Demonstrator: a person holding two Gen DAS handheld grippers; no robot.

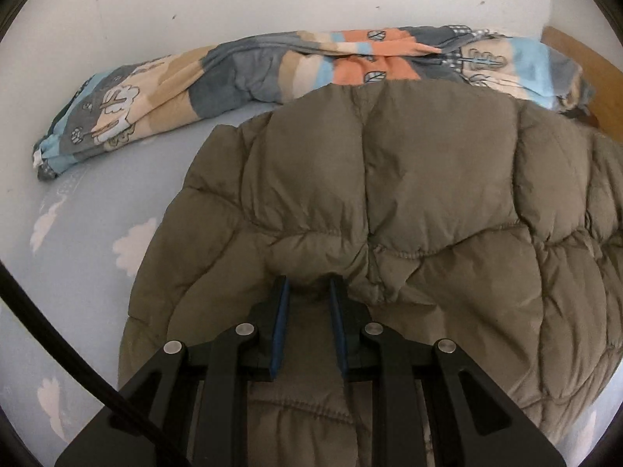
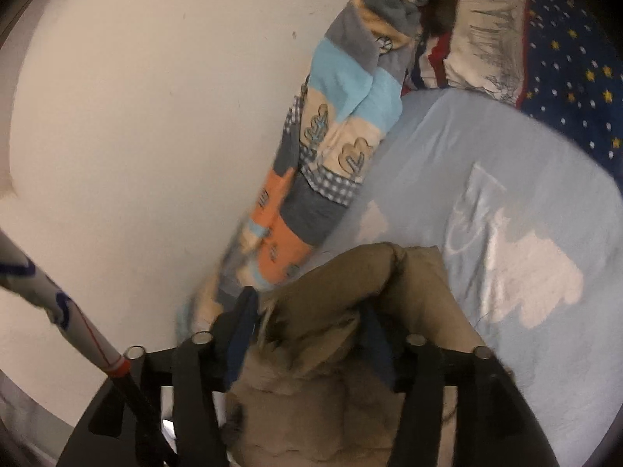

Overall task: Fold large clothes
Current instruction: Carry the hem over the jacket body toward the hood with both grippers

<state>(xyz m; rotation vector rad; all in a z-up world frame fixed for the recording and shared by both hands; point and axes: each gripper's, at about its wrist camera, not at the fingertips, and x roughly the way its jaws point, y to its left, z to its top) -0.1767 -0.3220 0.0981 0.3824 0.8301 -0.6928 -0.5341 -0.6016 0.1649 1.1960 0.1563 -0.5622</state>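
An olive-brown puffer jacket (image 1: pixel 389 179) lies spread on the light blue bed sheet (image 1: pixel 89 272). My left gripper (image 1: pixel 309 286) is shut on a bunched fold of the jacket at its near edge. In the right wrist view the same jacket (image 2: pixel 350 369) fills the space between the fingers. My right gripper (image 2: pixel 311 303) is shut on a thick wad of the jacket and holds it raised above the sheet (image 2: pixel 506 194). This view is blurred.
A rolled patchwork quilt (image 1: pixel 241 74) lies along the white wall (image 1: pixel 194 4) behind the jacket; it also shows in the right wrist view (image 2: pixel 331 148). A navy star-print blanket (image 2: pixel 576 70) and a white pillow (image 2: pixel 486 39) lie at the head. A wooden headboard (image 1: pixel 572 54) stands at the right.
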